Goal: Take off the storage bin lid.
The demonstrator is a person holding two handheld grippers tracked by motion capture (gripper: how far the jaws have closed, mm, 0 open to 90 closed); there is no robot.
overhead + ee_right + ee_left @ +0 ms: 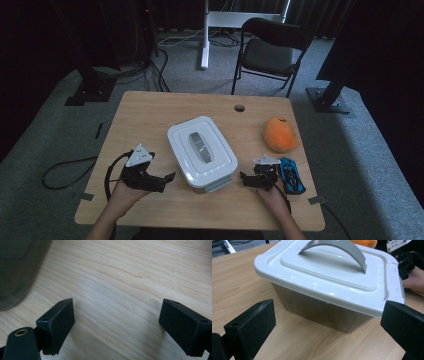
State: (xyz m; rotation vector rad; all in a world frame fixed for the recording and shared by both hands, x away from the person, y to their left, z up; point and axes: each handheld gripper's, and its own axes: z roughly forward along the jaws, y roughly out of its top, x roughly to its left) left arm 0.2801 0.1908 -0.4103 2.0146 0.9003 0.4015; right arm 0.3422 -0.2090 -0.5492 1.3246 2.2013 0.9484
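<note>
The left gripper sits on the wood table, held in a hand. Its jaws are wide open w/ nothing in them. They point at the box, which is just in front, near but not touching. In the left gripper view the box is right ahead between the two black jaws. It has a white lid and a grey handle on top, and the lid is on. The box walls look dark and see-through; can't tell what's inside.

The right gripper is on the other side of the box, also near it, also not touching. Its jaws are wide open too, holding nothing. In the right gripper view there is bare wood between the jaws, and a corner of the box is off to the upper left.

Just beside the right gripper, on its outer side, lies a blue toy car. Past that, farther from the person, is an orange fruit, apart from the box.
</note>
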